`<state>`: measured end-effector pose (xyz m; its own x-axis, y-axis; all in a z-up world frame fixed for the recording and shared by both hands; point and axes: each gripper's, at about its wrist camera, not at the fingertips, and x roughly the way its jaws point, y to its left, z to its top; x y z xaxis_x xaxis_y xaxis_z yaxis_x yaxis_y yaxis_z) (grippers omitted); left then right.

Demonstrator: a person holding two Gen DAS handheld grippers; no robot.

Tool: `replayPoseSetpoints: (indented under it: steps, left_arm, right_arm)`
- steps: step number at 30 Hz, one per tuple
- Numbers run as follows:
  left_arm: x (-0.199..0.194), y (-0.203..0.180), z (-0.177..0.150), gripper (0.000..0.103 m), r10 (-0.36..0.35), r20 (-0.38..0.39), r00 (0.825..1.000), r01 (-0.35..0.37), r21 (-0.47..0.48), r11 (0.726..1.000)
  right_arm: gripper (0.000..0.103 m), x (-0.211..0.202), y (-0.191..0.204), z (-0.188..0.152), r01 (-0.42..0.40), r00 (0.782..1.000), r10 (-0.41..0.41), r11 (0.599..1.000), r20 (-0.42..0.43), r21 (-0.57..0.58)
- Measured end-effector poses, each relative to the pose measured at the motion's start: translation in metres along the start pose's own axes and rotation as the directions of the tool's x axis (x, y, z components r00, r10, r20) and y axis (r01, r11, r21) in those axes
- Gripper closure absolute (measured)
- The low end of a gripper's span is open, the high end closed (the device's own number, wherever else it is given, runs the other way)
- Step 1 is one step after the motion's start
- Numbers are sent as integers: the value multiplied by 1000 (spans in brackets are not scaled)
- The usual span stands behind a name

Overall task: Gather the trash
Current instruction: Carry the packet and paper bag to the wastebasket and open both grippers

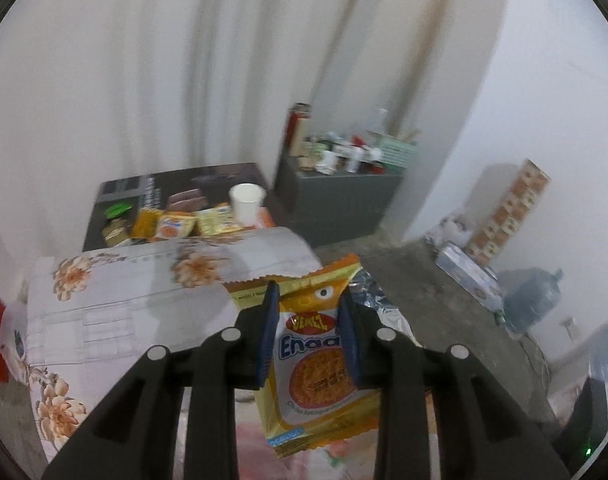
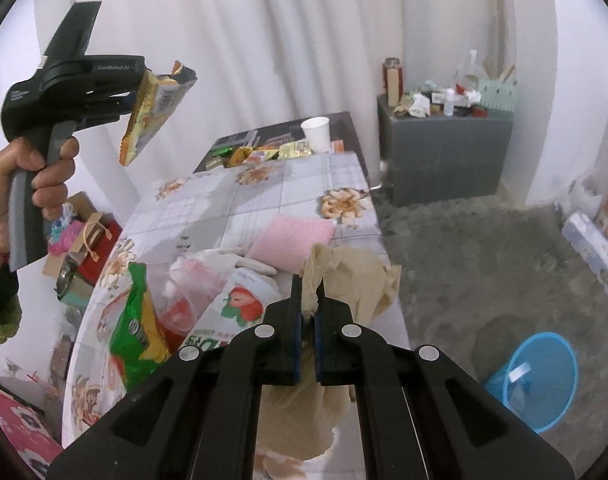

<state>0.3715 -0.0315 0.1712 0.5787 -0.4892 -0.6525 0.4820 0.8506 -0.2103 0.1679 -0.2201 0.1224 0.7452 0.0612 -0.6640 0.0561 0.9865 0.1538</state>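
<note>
My left gripper (image 1: 308, 292) is shut on a yellow and orange noodle snack wrapper (image 1: 318, 364) and holds it in the air above the table. The same gripper (image 2: 137, 94) and wrapper (image 2: 155, 110) show at the upper left of the right wrist view. My right gripper (image 2: 308, 286) is shut on a crumpled beige paper (image 2: 356, 276) at the table's near right edge. A blue trash basket (image 2: 534, 380) stands on the floor at the lower right.
The floral-cloth table (image 2: 231, 208) holds a pink sponge (image 2: 291, 240), a green wrapper (image 2: 137, 328), a strawberry packet (image 2: 239, 304) and a plastic bag. A white cup (image 2: 316, 133) and snack packets (image 1: 175, 226) sit at the far end. A grey cabinet (image 2: 444, 156) stands beyond.
</note>
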Motion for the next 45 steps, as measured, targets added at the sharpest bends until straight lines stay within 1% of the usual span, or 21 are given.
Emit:
replayPoseSetpoints:
  steps: [4, 5, 7, 10, 12, 17, 20, 22, 25, 26, 27, 29, 30, 31, 35, 36, 37, 40, 43, 44, 45]
  left_arm:
    - [-10, -41, -11, 76, -59, -27, 998, 61, 49, 997]
    - [-12, -56, -14, 76, -87, -36, 996, 89, 62, 994]
    - [-13, -80, -20, 76, -111, -45, 993, 115, 100, 988]
    - [-7, -117, -30, 76, -145, -67, 987, 154, 154, 976]
    - [3, -146, -38, 76, -176, -96, 980, 191, 181, 965]
    - [46, -224, -60, 76, -244, -186, 952, 283, 222, 933]
    - [82, -276, -76, 76, -278, -249, 928, 337, 239, 910]
    - [104, -301, -85, 76, -290, -280, 915, 361, 251, 898]
    - [152, -347, -107, 76, -310, -351, 883, 407, 248, 879]
    - [163, -357, -114, 76, -312, -368, 876, 415, 246, 876]
    - [179, -368, -121, 76, -316, -388, 866, 426, 240, 872]
    - [214, -392, -139, 76, -304, -434, 848, 436, 246, 866]
    - [229, -400, -147, 76, -294, -450, 843, 435, 252, 864]
    - [244, -408, -155, 76, -286, -468, 836, 435, 249, 865]
    - [315, -429, -195, 76, -263, -566, 781, 424, 173, 889]
    - [329, -432, -204, 76, -256, -582, 772, 415, 155, 897]
    - [343, -435, -212, 75, -256, -600, 758, 409, 131, 903]
    - [376, -439, -235, 75, -265, -648, 714, 391, 55, 919]
    - [395, -445, -249, 74, -287, -670, 685, 397, 12, 918]
    - [401, -449, -254, 72, -299, -676, 674, 402, -5, 916]
    - [408, -453, -259, 59, -314, -687, 655, 409, -27, 912]
  right_arm:
    - [100, -25, -12, -5, 16, 999, -16, 1000, 36, 19]
    - [100, -33, -19, -7, 21, 999, -22, 999, 47, 30]
    - [100, -43, -29, -10, 31, 998, -34, 998, 61, 49]
    - [100, -60, -52, -18, 51, 995, -59, 995, 86, 89]
    - [100, -72, -74, -25, 69, 992, -82, 990, 99, 126]
    - [100, -97, -143, -43, 123, 984, -151, 963, 100, 240]
    - [100, -110, -191, -55, 179, 973, -214, 934, 83, 308]
    - [100, -115, -222, -66, 211, 967, -247, 912, 59, 353]
    - [100, -113, -268, -82, 280, 951, -308, 868, 3, 409]
    - [100, -109, -288, -90, 308, 944, -329, 848, -26, 431]
    - [100, -105, -297, -94, 322, 940, -339, 838, -43, 440]
    - [100, -92, -323, -106, 355, 930, -355, 812, -89, 463]
    - [100, -86, -333, -112, 365, 928, -358, 803, -108, 472]
    - [100, -78, -343, -117, 375, 924, -359, 794, -129, 479]
    - [100, -34, -383, -144, 416, 909, -349, 762, -227, 497]
    - [100, -27, -391, -151, 427, 904, -348, 755, -248, 498]
    - [100, -13, -400, -159, 428, 903, -335, 749, -268, 507]
    - [99, 9, -417, -176, 425, 904, -311, 734, -294, 530]
    - [95, 26, -428, -190, 421, 905, -294, 731, -309, 537]
    - [90, 31, -433, -195, 424, 903, -292, 730, -316, 536]
    - [82, 34, -434, -197, 425, 902, -288, 729, -323, 536]
